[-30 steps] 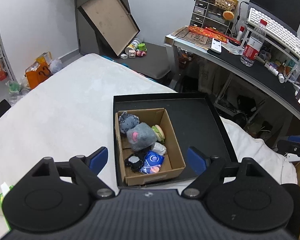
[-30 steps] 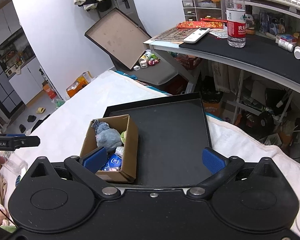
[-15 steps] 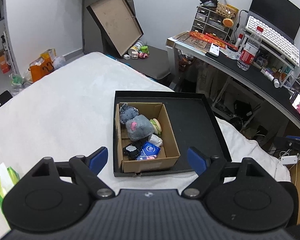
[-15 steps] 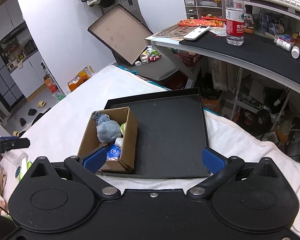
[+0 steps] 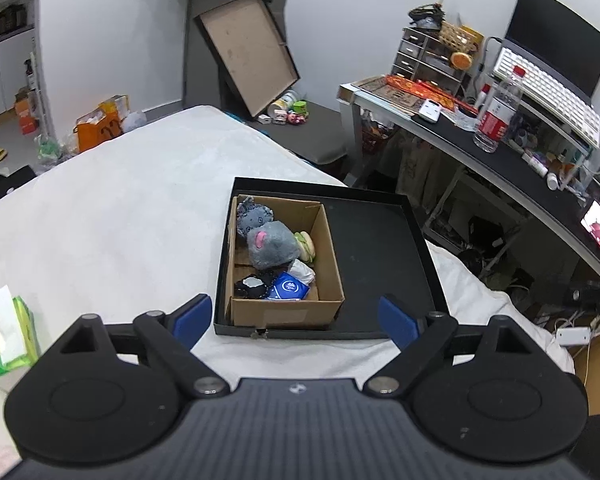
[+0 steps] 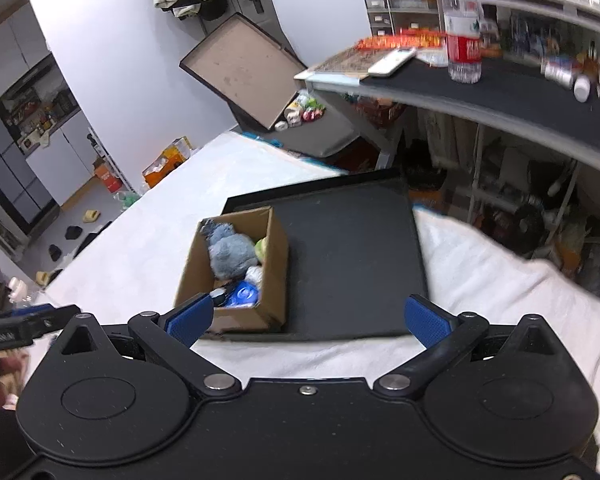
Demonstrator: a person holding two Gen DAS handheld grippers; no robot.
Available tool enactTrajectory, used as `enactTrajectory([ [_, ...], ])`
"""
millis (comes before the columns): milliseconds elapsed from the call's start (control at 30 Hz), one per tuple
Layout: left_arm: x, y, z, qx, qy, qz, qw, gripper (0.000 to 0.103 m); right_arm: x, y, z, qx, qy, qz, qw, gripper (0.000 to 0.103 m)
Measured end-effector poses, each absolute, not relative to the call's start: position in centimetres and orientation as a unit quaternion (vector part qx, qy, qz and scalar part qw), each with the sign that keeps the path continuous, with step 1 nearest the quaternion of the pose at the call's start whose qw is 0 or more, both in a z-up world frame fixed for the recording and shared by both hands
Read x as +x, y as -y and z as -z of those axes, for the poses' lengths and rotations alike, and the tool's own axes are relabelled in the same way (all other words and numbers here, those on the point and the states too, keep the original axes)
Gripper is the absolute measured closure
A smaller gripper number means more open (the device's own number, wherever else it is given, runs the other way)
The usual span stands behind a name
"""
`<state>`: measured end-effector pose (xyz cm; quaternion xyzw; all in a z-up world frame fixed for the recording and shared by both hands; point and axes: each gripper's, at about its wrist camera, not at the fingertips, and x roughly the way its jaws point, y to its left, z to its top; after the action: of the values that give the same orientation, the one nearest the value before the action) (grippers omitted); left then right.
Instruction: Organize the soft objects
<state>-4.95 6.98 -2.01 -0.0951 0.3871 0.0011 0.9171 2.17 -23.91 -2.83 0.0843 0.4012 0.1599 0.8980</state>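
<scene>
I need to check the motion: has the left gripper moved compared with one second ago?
Yes. The left gripper has pulled back and up: the cardboard box now sits farther beyond its fingertips, and the tissue box has come into view.

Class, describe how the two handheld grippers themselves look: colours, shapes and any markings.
Both the left gripper and the right gripper have matte black bodies with two round discs, angular black linkage arms with silver pivot bolts, and blue textured pads. The left body is ribbed grey-black. No cables or sleeves show.

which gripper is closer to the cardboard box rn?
Roughly equal, no clear winner. Left gripper sits centred just short of the cardboard box; right gripper is equally short but offset to its right, over the black tray.
</scene>
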Motion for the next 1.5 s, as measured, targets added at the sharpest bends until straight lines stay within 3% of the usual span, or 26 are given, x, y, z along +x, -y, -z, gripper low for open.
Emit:
enactTrajectory([
  [133,-5.2,-6.6,2.2,-0.099,-0.385,-0.008,0.918,0.013,1.8,23.6,3.5,0.12,-0.429,-0.171,0.879,0.0],
  [1500,-4.6,-5.0,3.8,-0.095,-0.394,-0.029,0.914,0.011,-0.1,18.8,3.5,0.018,-0.424,-0.116,0.898,0.0],
])
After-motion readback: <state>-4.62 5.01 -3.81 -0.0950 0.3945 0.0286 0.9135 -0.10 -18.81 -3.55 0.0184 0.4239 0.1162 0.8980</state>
